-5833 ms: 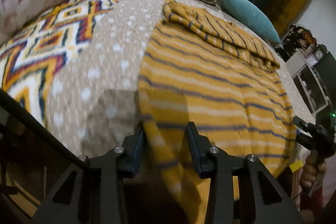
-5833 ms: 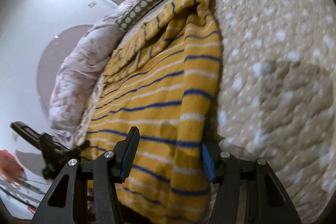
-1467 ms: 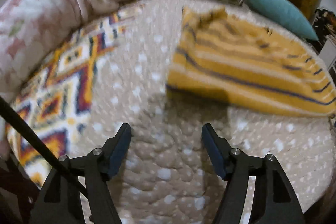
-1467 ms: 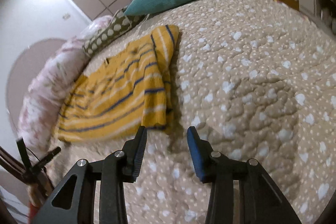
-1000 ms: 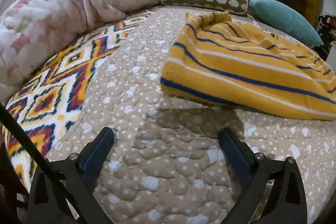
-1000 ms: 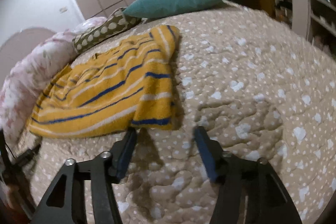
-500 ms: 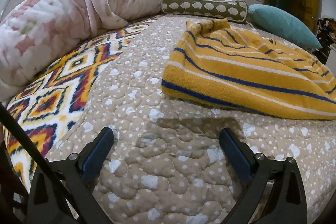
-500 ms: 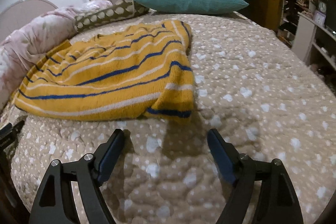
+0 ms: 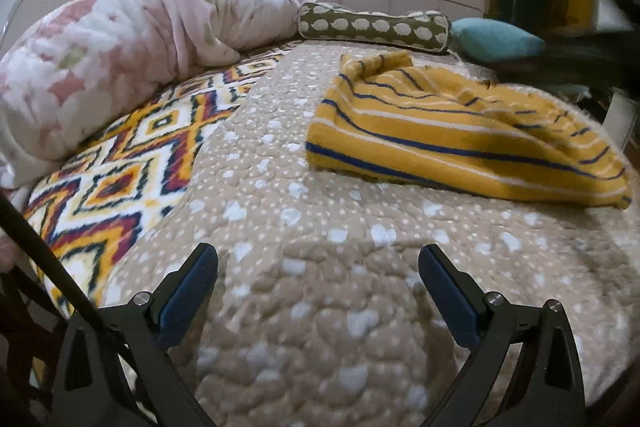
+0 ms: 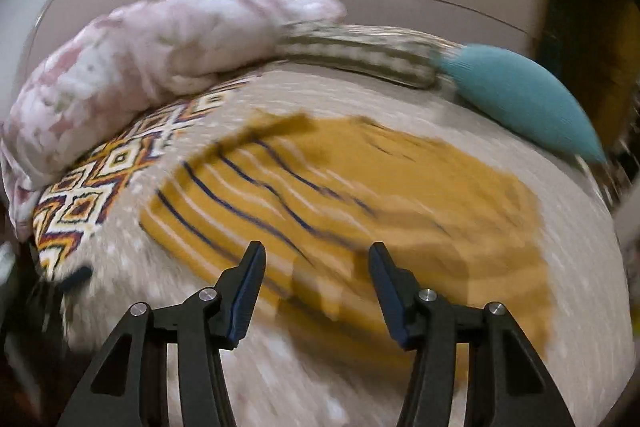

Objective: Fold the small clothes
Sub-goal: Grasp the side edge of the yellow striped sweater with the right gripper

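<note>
While the left gripper (image 9: 318, 277) is being held wide open over the bare beige dotted quilt (image 9: 320, 327), nothing is being pinched. The right gripper (image 10: 316, 277) is being closed above the folded yellow knitted top with blue stripes (image 10: 360, 203), not touching it. Farther back, a teal cushion (image 10: 524, 99) is being leaned on the quilt.

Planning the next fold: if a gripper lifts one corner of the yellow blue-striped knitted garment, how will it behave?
The yellow blue-striped knitted garment will probably droop limply, since it already sags in soft folds. It may drag on the textured quilted beige bedspread rather than slide.
</note>
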The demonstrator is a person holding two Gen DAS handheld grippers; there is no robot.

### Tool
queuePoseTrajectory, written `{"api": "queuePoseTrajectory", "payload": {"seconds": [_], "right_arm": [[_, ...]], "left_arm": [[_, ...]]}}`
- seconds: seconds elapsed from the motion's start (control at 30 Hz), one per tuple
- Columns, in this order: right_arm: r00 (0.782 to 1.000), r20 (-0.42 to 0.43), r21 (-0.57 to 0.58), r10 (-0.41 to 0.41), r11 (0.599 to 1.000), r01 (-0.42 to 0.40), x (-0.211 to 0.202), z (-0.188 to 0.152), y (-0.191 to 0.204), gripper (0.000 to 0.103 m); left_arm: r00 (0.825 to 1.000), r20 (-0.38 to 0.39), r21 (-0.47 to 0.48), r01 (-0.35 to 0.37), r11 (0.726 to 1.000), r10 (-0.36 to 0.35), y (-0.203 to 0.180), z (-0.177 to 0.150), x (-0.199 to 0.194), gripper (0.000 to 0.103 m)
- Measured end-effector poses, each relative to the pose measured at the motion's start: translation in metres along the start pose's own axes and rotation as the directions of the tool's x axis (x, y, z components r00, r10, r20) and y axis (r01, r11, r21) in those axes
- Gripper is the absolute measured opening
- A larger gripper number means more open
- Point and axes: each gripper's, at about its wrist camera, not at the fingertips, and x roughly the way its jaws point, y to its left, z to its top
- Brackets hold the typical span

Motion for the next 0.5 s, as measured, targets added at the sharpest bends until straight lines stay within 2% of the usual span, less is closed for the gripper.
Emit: {"api": "queuePoseTrajectory", "payload": {"seconds": [0.07,0.17,0.27,0.33,0.4,0.43,0.5], "right_arm": [[0.999,-0.047,-0.04,0.021,0.999,-0.023,0.042,0.027,0.027,0.057],[0.992,-0.124,-0.085,0.005,0.996,-0.016,0.107,0.064,0.058,0.054],[0.979,-0.195,-0.118,-0.05,0.993,0.027,0.156,0.084,0.075,0.054],[0.97,-0.235,-0.151,-0.061,0.988,0.025,0.177,0.092,0.084,0.057],[0.963,-0.24,-0.224,-0.123,0.972,0.068,0.189,0.097,0.097,0.063],[0.965,-0.22,-0.254,-0.141,0.964,0.083,0.187,0.098,0.102,0.063],[0.976,-0.188,-0.254,-0.111,0.965,0.061,0.173,0.101,0.104,0.062]], "left_arm": [[1.0,-0.005,-0.038,0.013,0.999,-0.013,0.012,0.002,-0.007,0.101],[1.0,-0.01,-0.106,0.007,0.994,-0.008,0.035,0.005,-0.013,0.101],[1.0,-0.017,-0.167,-0.008,0.986,0.005,0.055,0.005,-0.017,0.101],[1.0,-0.023,-0.192,-0.015,0.981,0.011,0.064,0.005,-0.018,0.101],[1.0,-0.027,-0.209,-0.021,0.978,0.016,0.07,0.006,-0.018,0.101],[0.999,-0.028,-0.216,-0.023,0.976,0.017,0.073,0.006,-0.018,0.101],[0.999,-0.033,-0.225,-0.023,0.974,0.016,0.078,0.005,-0.018,0.101]]}}
